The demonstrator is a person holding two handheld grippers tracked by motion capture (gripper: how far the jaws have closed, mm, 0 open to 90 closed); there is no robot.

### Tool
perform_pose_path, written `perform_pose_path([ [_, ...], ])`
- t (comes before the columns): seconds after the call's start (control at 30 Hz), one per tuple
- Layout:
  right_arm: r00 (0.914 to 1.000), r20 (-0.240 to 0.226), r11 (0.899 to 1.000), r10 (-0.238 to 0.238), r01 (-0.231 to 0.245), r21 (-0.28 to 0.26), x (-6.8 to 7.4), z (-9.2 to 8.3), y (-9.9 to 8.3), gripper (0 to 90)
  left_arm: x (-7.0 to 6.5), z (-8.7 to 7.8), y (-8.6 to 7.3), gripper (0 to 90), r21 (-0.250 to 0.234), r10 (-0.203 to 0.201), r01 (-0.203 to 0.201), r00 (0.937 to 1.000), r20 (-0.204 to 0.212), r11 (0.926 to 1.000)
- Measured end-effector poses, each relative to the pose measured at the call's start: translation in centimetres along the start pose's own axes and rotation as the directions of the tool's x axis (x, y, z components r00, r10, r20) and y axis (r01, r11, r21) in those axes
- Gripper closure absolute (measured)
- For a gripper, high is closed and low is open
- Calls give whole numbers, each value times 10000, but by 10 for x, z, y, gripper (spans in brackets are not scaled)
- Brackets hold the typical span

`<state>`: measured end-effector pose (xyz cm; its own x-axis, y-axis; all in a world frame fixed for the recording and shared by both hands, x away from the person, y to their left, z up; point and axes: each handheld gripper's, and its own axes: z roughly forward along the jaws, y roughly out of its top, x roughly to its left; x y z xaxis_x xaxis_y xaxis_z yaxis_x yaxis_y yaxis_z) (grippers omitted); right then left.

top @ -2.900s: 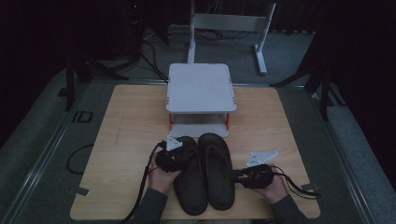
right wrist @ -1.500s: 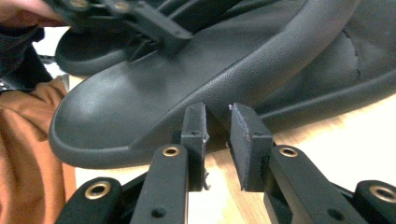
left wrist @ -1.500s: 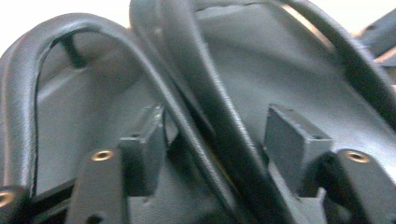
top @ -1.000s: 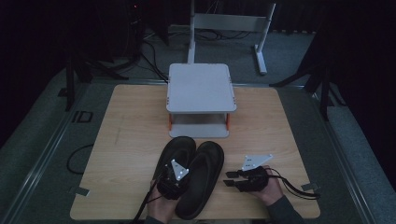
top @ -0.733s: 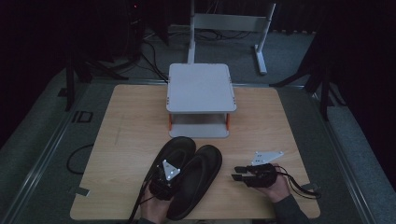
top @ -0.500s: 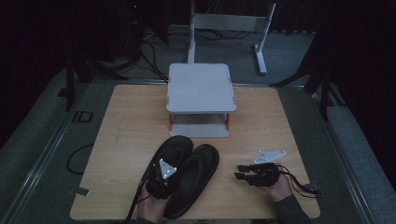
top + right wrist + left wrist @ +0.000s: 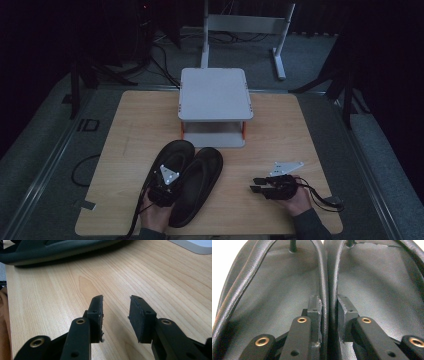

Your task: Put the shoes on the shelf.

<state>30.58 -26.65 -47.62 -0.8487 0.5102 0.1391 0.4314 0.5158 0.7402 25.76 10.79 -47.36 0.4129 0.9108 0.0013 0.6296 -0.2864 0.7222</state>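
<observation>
A: Task thing first. How does it look?

B: Pair of black flip-flops [image 7: 187, 187], soles down, side by side and touching along their inner rims, toes pointing toward the far right. Leathery grain and a raised rim around each footbed in the left gripper view; two strap posts at the top there.

A: Where on the table?

B: Near edge of the table [image 7: 135, 120], left of middle. Heels close to the near edge, toes just short of the grey stand [image 7: 215, 95].

A: Left gripper?

B: Left gripper [image 7: 164, 190] sits over the heel end. Its jaws have just been closing and now pinch the two touching inner rims [image 7: 329, 302] together, one pad in each footbed. Narrow and gripping.

A: Right gripper?

B: Right gripper [image 7: 259, 185] lies low over bare wood near the near right corner, pointing left at the flip-flops, well apart from them. Jaws partly apart, nothing between them; the right gripper view has plain wood in the gap.

A: Edges, room?

B: Left third of the table bare up to the far left corner. Bare strip between flip-flops and right gripper. Right of the stand bare to the far right corner. The stand takes the far middle, with a low shelf under its top plate. Little room behind the heels.
</observation>
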Motion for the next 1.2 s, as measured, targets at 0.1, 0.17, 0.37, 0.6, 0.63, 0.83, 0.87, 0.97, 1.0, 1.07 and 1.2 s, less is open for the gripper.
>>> perform_pose_path([
  [0.1,10000,17,10000,-16,16,20,-1,0,0,631,-2,-4,2,752,-113,7,-5,9998,187,9999],
  [0.17,10000,39,10000,-31,31,10,-1,1,0,631,-4,-5,5,753,-146,-67,71,9997,256,9999],
  [0.37,9999,155,10000,-54,53,63,-2,1,0,631,-9,-2,15,754,-326,-119,130,9994,329,9994],
  [0.6,9996,205,9998,190,-188,-111,-7,-1,-3,631,-13,11,31,753,-568,-278,292,9993,242,9980],
  [0.63,9996,215,9997,198,-196,-136,-8,-2,-4,631,-13,14,34,752,-557,-321,332,9993,210,9979],
  [0.83,9994,237,9996,267,-264,-123,-9,-3,-5,631,-11,18,42,753,-729,-405,411,9991,95,9965],
  [0.87,9993,233,9995,275,-273,-127,-9,-2,-5,631,-10,17,44,753,-755,-496,502,9987,106,9959],
  [0.97,9993,228,9995,285,-282,-138,-9,-2,-6,631,-11,16,45,752,-803,-571,582,9983,151,9951],
  [1.0,9993,228,9995,301,-298,-139,-9,-3,-6,630,-12,16,46,752,-816,-599,615,9980,218,9948],
  [1.07,9993,227,9995,302,-299,-143,-9,-3,-6,631,-12,17,49,751,-867,-652,680,9973,349,9939],
  [1.2,9993,234,9994,304,-300,-145,-10,-3,-6,631,-13,21,51,752,-876,-742,754,9971,165,9933],
])
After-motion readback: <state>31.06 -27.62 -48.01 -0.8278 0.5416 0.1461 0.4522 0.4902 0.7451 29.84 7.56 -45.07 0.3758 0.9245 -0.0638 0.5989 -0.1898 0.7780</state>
